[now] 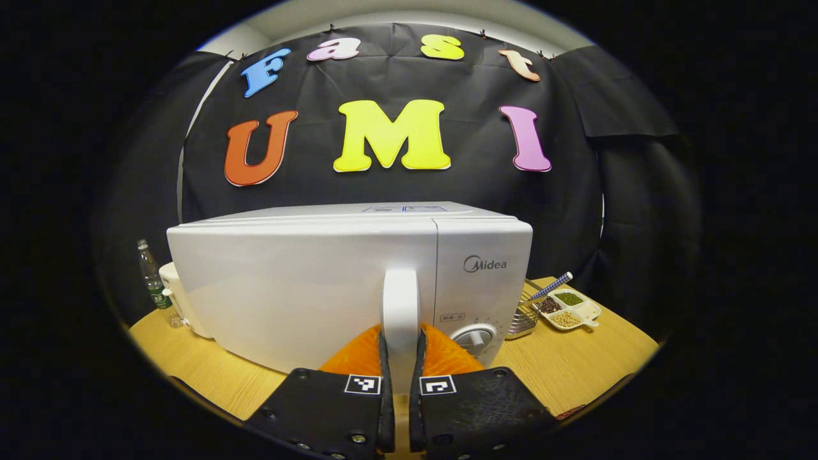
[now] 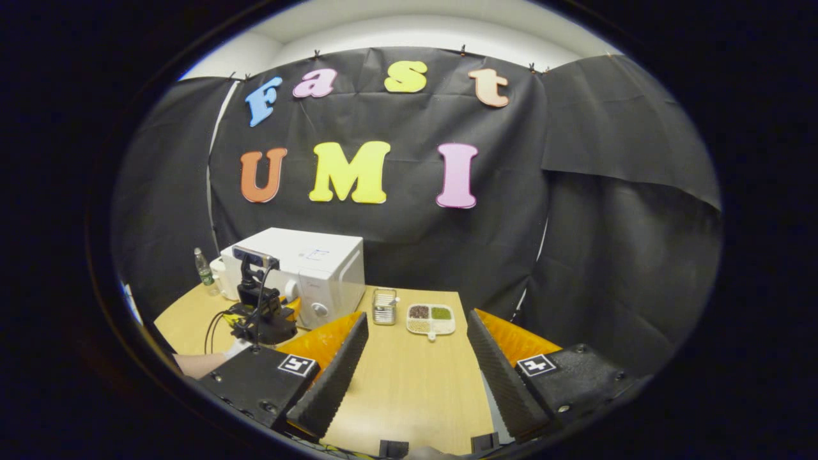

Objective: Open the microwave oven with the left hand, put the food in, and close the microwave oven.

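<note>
My left hand-held gripper (image 1: 401,358) was clenched on the white upright door handle (image 1: 400,306) of the boxy white microwave oven (image 1: 332,281), one finger pressed against each side of it, and the door looked closed, flush with the control panel and its round dial (image 1: 474,337). The oven stood on the light wooden table (image 1: 575,364), toward its left end. To the right of the oven, in the left gripper view, a small wire basket (image 1: 524,316) sat just beside a white divided tray of food (image 1: 571,308) with dark, green and pale grains in its three compartments; a utensil with a checked handle (image 1: 551,285) leaned out of the basket. Behind the oven's left corner stood a clear plastic bottle with a green label (image 1: 152,278). My right hand-held gripper (image 2: 414,358) hung released, its fingers spread wide above bare table, well apart from the food. In the right gripper view the tray (image 2: 431,319) lay near the table's far edge, beside the basket (image 2: 383,306), with the oven (image 2: 307,275) farther left and my other gripper (image 2: 259,313) at its front.
</note>
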Motion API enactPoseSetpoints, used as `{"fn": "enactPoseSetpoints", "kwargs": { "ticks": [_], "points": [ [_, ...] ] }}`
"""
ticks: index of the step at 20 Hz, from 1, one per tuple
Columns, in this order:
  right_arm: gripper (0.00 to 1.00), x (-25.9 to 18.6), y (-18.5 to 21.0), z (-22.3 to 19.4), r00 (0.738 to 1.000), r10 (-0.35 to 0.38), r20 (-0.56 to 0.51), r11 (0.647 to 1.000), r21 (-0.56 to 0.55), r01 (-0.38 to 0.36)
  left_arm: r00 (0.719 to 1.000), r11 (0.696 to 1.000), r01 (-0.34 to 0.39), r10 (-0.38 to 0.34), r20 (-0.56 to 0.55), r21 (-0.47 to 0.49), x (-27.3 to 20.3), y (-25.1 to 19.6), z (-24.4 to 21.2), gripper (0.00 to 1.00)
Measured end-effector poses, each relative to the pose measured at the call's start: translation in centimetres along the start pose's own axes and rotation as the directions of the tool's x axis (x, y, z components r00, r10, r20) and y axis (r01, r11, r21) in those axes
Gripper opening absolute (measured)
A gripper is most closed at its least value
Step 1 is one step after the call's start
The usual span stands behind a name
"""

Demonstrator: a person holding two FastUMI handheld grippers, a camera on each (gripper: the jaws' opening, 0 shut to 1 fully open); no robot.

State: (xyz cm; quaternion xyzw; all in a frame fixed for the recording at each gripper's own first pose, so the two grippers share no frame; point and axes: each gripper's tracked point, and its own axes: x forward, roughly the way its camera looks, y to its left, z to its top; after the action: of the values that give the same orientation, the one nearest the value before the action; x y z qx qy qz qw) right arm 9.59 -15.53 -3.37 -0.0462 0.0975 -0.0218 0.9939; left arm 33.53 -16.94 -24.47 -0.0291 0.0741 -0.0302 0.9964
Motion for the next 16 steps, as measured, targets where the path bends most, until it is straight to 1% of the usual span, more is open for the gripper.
{"fn": "enactPoseSetpoints", "kwargs": {
  "ticks": [4,6,9,10,11,12,13,14,15,16],
  "points": [
    [0.99,-0.2,0.2,0.0,1.0,0.01,0.0,1.0,0.003,-0.01,1.0,1.0,0.001,-0.001,-0.027,0.004,-0.8,0.0,-0.4,0.08],
    [0.99,-0.3,0.4,0.0,1.0,0.009,0.004,1.0,-0.008,-0.009,1.0,1.0,0.008,-0.008,-0.005,0.014,-3.3,0.5,-0.6,0.07],
    [1.0,-0.7,1.9,-0.2,0.999,0.039,0.006,0.999,-0.023,-0.039,1.0,1.0,0.024,-0.024,-0.011,0.007,-6.2,1.3,-1.4,0.07],
    [1.0,-0.8,2.4,-0.2,0.999,0.049,0.011,0.999,-0.021,-0.049,0.999,1.0,0.026,-0.026,-0.022,0.012,-7.2,1.7,-1.6,0.18],
    [0.99,-0.9,2.9,-0.4,0.998,0.056,0.011,0.998,-0.02,-0.055,0.999,0.999,0.027,-0.027,-0.024,0.016,-8.0,2.1,-1.8,0.08],
    [0.99,-1.2,3.5,-0.6,0.998,0.067,0.01,0.998,-0.022,-0.067,0.999,0.999,0.029,-0.029,-0.031,0.016,-9.0,2.5,-2.0,0.08],
    [0.99,-1.5,3.9,-0.6,0.997,0.074,0.013,0.997,-0.028,-0.074,0.999,0.999,0.024,-0.023,-0.038,0.022,-9.6,2.9,-2.2,0.14],
    [0.99,-1.7,4.1,-0.6,0.997,0.077,0.016,0.996,-0.037,-0.077,0.999,0.999,-0.014,0.016,-0.038,0.04,-10.2,3.8,-2.1,0.17],
    [0.99,-2.0,4.2,-0.5,0.997,0.078,0.021,0.996,-0.042,-0.077,0.997,0.997,-0.06,0.062,-0.045,0.053,-10.6,5.3,-2.2,0.32],
    [0.99,-2.3,4.5,-0.5,0.996,0.081,0.025,0.996,-0.04,-0.08,0.996,0.995,-0.082,0.084,-0.042,0.049,-10.9,6.1,-2.1,0.57]
  ]
}}
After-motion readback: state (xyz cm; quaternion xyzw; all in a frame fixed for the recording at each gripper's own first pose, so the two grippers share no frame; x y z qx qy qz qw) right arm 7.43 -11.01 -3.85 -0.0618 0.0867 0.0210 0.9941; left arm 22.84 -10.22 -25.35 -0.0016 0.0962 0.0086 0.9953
